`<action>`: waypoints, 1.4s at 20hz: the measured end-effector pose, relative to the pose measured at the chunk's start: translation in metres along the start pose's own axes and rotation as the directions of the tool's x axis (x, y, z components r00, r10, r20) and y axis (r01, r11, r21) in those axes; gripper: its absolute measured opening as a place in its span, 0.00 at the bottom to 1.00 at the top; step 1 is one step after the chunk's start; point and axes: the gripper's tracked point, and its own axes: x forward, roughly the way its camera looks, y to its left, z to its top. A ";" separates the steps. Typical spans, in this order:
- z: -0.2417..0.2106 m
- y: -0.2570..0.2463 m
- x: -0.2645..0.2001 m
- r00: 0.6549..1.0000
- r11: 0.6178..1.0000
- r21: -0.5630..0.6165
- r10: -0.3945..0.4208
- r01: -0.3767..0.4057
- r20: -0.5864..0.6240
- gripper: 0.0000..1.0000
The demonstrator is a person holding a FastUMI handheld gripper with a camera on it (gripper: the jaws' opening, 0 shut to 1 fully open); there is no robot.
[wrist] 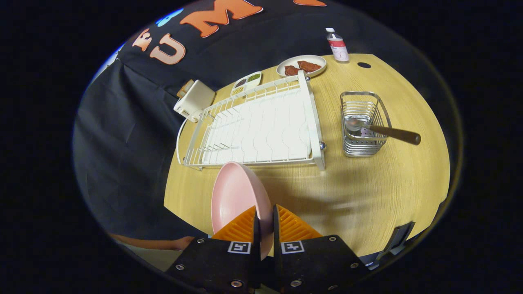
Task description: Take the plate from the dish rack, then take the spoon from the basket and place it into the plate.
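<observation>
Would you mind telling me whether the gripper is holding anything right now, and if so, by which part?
Yes: the gripper is shut on the pink plate, pinching its rim edge-on between both fingers, so the plate stands upright above the table.

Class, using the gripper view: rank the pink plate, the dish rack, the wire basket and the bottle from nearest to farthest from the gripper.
1. Pink plate: clamped on its rim in the jaws of the gripper.
2. Dish rack: just beyond the plate, on the table.
3. Wire basket: farther off, right of the rack, holding the spoon.
4. Bottle: at the table's far edge.
</observation>
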 end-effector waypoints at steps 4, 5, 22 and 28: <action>-0.010 -0.016 0.016 1.000 1.000 0.010 -0.019 0.019 -0.015 0.13; -0.012 -0.023 0.020 0.999 0.999 0.002 -0.042 0.043 -0.018 0.13; 0.022 -0.092 0.010 0.957 0.970 0.066 -0.243 0.235 0.159 0.49; 0.062 -0.128 -0.015 0.880 0.935 0.118 -0.354 0.334 0.317 0.67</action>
